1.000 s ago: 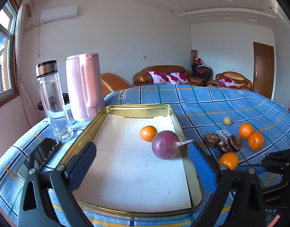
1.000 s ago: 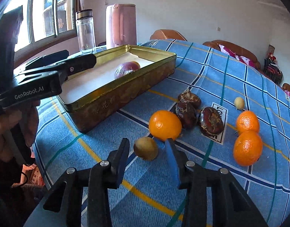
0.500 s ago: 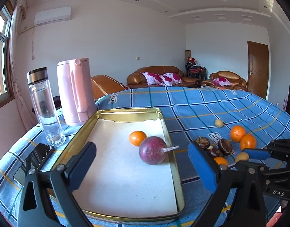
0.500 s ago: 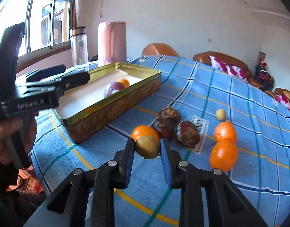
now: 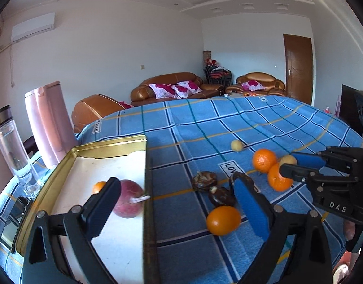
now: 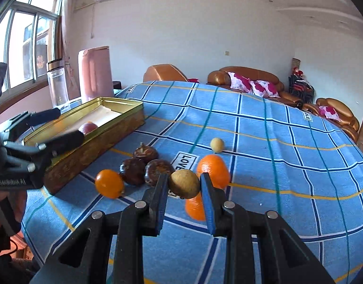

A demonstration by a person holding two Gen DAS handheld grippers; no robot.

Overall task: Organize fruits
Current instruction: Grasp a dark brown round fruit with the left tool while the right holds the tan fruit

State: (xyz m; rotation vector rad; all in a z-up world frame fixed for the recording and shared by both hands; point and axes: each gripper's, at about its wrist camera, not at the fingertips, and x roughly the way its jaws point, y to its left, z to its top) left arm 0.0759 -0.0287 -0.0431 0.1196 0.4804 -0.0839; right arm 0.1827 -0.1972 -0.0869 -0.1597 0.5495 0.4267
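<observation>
- The right gripper (image 6: 184, 189) has its fingers clamped on a small tan-brown round fruit (image 6: 184, 184), one blue pad against each side; the fruit is held above the desk (image 6: 287, 165), clear of the checked blue cloth.
- In the left wrist view the same fruit (image 5: 287, 160) shows pale between the tips of the right gripper (image 5: 290, 163), in front of two oranges.
- The left gripper (image 5: 174, 201) has its fingers wide apart and holds nothing; one finger lies over the gold tin tray (image 5: 105, 147), the other over the cloth beside it.
- The tray sits at the left part of the desk. Inside it lie a dark red round fruit (image 5: 129, 198) with a pale stem and a small orange (image 5: 98, 187) just behind it, partly hidden by the left finger.
- On the cloth right of the tray: three dark brown wrinkled fruits (image 6: 143, 165) grouped close together, with one orange (image 6: 109, 183) just beside them on the near side.
- Two more oranges (image 6: 213, 169) lie touching each other, partly hidden behind the held fruit and the right finger.
- A small pale yellow fruit (image 6: 216, 144) lies apart, farther back on the cloth.
- A pink kettle (image 6: 95, 73) and a clear bottle (image 6: 57, 82) with a metal cap stand behind the tray.
</observation>
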